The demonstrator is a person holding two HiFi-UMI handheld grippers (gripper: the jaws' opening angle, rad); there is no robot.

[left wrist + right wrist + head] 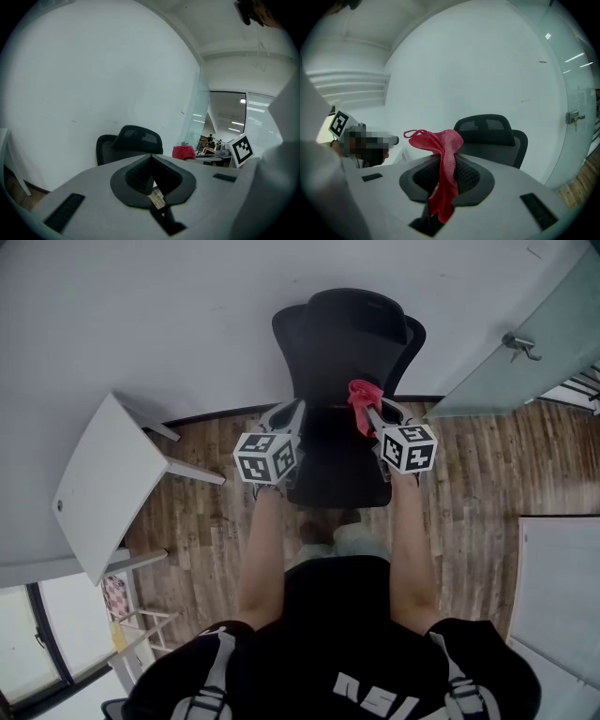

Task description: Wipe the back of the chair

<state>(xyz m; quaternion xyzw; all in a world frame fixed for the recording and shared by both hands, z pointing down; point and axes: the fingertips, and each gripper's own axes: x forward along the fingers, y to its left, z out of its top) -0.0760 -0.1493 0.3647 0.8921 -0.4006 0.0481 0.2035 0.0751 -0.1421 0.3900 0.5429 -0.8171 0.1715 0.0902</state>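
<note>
Wooden floor, bearing a black chair far by the wall, a white table left, perhaps a rack near left.

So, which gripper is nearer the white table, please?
Left. The left gripper is beside the white table; the right gripper, clamping the red cloth, is farther off, across the chair.

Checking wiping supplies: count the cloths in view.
1: the red woven cloth, pinched in the right gripper, near the black mesh office chair. Others may be hidden.
</note>
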